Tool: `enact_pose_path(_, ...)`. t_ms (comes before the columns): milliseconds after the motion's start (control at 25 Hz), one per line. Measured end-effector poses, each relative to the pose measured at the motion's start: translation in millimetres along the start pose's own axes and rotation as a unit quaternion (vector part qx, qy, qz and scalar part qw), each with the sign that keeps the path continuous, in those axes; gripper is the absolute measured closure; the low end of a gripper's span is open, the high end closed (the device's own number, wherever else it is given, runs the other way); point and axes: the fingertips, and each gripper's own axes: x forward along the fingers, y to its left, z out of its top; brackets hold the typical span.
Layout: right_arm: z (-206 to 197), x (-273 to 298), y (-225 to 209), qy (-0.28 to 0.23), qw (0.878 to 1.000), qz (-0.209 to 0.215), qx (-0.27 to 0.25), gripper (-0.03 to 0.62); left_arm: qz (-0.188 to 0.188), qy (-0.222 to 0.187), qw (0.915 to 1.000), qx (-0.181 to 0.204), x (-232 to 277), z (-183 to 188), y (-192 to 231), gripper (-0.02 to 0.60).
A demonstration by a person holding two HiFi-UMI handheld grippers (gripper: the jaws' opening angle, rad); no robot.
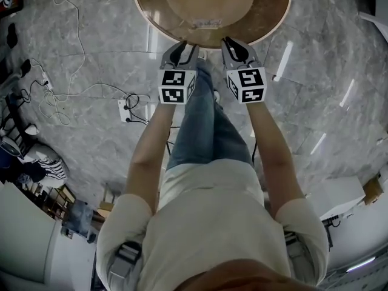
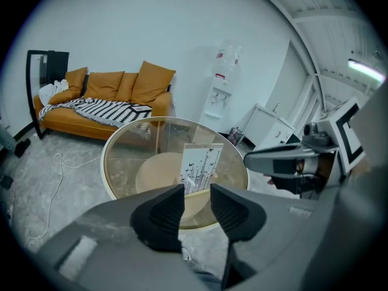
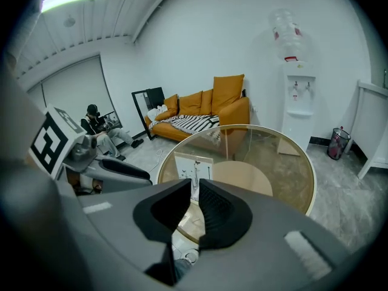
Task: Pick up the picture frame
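Status: approach stage, nothing grasped yet.

Task object: the white rectangular picture frame with black plant-and-butterfly print [image 2: 200, 168] stood upright near the middle of the round glass-topped table with a tan rim [image 2: 130, 147]. In the left gripper view it sat just above centre. In the right gripper view it was left of centre [image 3: 193, 167]. In the head view only a thin pale edge at top centre [image 1: 208, 24] was visible, probably the frame's top.

Left gripper [image 1: 182, 48]: jaws apart with a clear gap. Nothing was between them, and the frame showed only beyond them, well apart from the pads. In the head view it was at upper centre, at the table's near rim.

Right gripper [image 1: 237, 47]: jaws nearly together with a narrow slit between them and nothing held. It was just right of the left gripper, at the same rim, and also short of the frame.

Done: both grippers were brought side by side to the table edge and aimed at the frame.

Left to do: reach in over the glass, widen the right jaws (judged too narrow for the frame's edge), close on the frame and lift it off. No contact with the frame was seen in any view.
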Motion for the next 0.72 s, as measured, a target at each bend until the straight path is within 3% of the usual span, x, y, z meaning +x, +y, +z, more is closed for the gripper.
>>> enact_pose_path(360,-30.9,54.5,-20.2,0.041,0.999,0.024,-0.01,0.444,-0.024,0.039,0.9986,0.028,55.9,-22.5,18.1,0.385)
enact_pose_path(720,-57.7,92.9,-31.6,0.065,0.997,0.031,-0.023,0.391,-0.031,0.066,0.9954,0.061,96.1,-37.9,31.1,0.35)
